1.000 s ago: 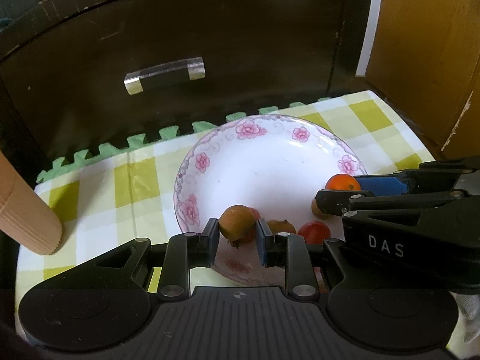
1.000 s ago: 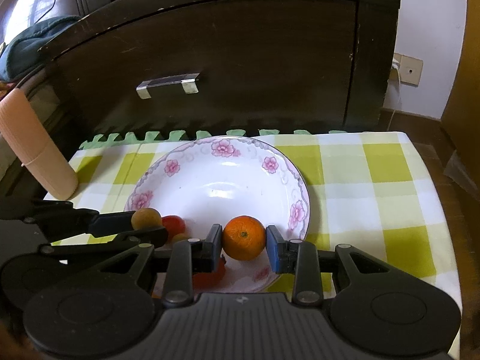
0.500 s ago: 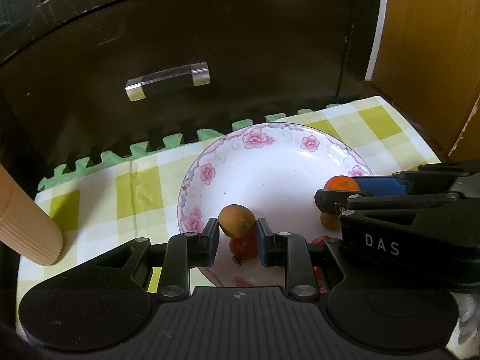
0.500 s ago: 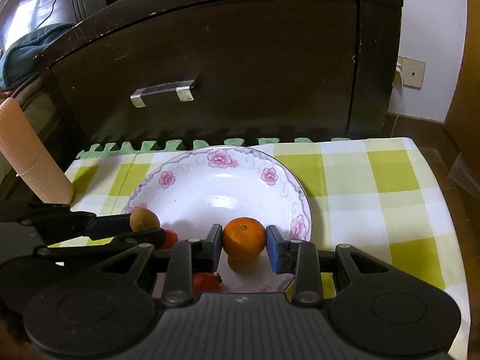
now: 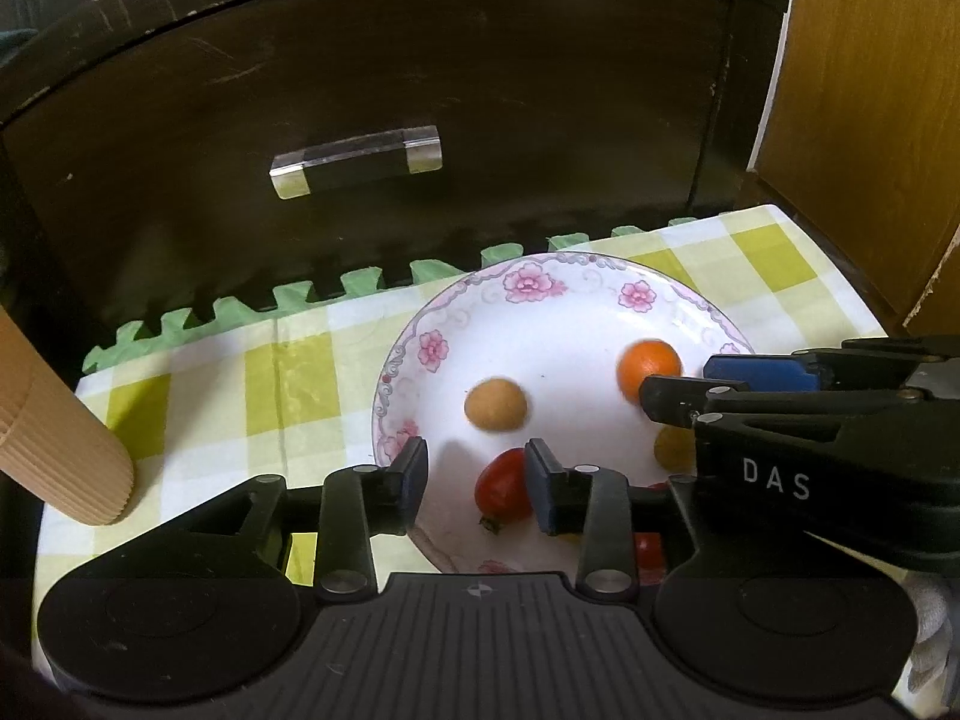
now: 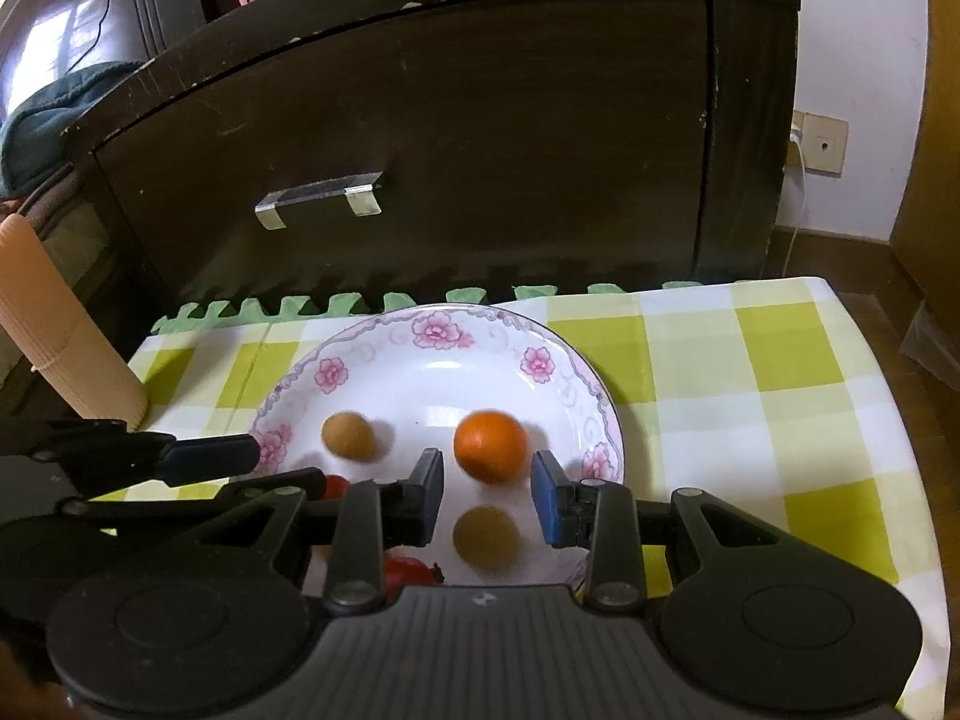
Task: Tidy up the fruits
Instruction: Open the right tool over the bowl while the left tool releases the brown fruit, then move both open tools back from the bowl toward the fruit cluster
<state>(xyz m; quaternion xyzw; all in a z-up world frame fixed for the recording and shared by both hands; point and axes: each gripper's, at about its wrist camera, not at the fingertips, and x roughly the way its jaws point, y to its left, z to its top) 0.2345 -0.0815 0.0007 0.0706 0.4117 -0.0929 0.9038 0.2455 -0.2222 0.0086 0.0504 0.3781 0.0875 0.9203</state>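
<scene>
A white plate with pink flowers [image 5: 540,282] [image 6: 432,324] lies on the checked cloth. My left gripper [image 5: 477,474] is open above its near rim; a brown round fruit [image 5: 495,405] [image 6: 348,435] sits loose on the plate just beyond its fingers, blurred. My right gripper [image 6: 487,504] is open too, with an orange [image 6: 490,446] [image 5: 649,367] free on the plate just past its fingertips. A red fruit [image 5: 504,492] lies under the left gripper. A second brown fruit [image 6: 486,538] lies below the right gripper. The right gripper's fingers [image 5: 756,373] reach in from the right.
A dark cabinet with a metal handle [image 5: 354,162] [image 6: 318,199] stands right behind the table. A ribbed tan cup [image 5: 54,438] [image 6: 66,336] stands at the left edge. Green foam matting [image 5: 288,300] edges the cloth at the back. A wooden panel [image 5: 870,120] rises at right.
Both grippers opened and drew back. The brown fruit and the orange dropped out of them onto the plate and lie farther in, still blurred.
</scene>
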